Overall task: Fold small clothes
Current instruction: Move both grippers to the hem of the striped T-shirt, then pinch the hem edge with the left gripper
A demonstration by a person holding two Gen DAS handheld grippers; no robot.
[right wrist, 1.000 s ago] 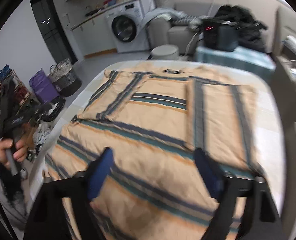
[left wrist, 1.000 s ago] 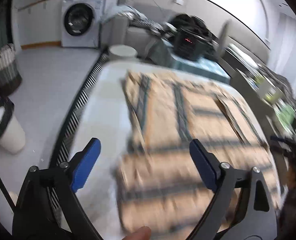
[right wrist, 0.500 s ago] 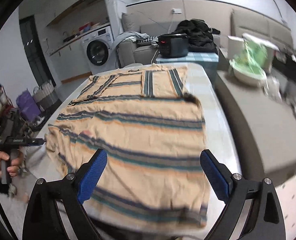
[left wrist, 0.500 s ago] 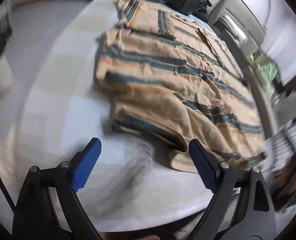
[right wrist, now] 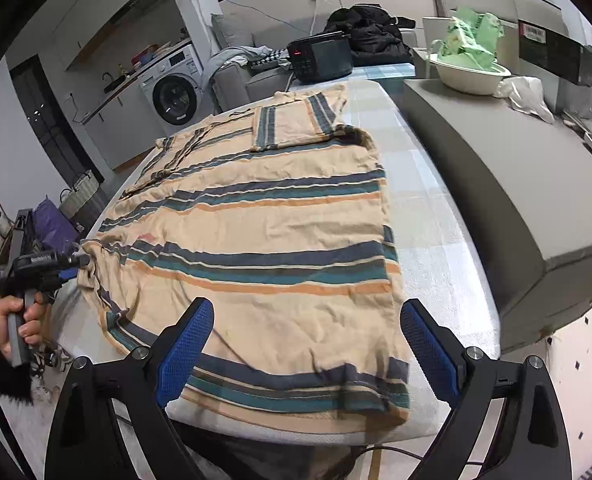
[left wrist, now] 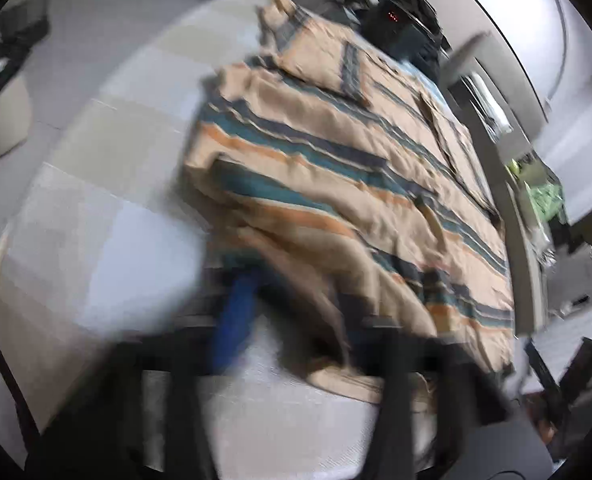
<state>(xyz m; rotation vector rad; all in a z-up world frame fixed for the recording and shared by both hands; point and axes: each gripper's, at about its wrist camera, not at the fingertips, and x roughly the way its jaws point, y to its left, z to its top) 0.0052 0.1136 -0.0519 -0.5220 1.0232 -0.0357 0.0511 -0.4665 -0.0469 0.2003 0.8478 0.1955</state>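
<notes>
Both tongs sit at the near end of the table: the right gripper [right wrist: 304,344] hangs with its blue, knurled pads spread wide above the shirt's hem, nothing between them. The left gripper [right wrist: 81,259] is clamped tight on the shirt's left edge, where the cloth bunches into it; its own view is too blurred to show the pads clearly. A hand [right wrist: 16,320] holds its grey handle beyond the table's side.

No writing or brand can be read anywhere; the dark box's red display is too small to make out.

The table [right wrist: 436,240] is long with a rounded near end, covered in a pale checked, quilted-looking cloth. A bare strip runs along the shirt's right side, and a wider bare patch shows at its left in the left wrist view.

The striped shirt [right wrist: 264,224] lies flat along the table, tan woven fabric, wrinkled, crossed by navy, teal and orange bands. Its sleeves are folded in near the far end, and the hem reaches the table's near edge.

Right of the table stands a grey cabinet top [right wrist: 516,184], carrying a cream basin [right wrist: 472,76] of green cloth.

Behind stand a washing machine [right wrist: 174,92] and a dark box [right wrist: 320,60].
</notes>
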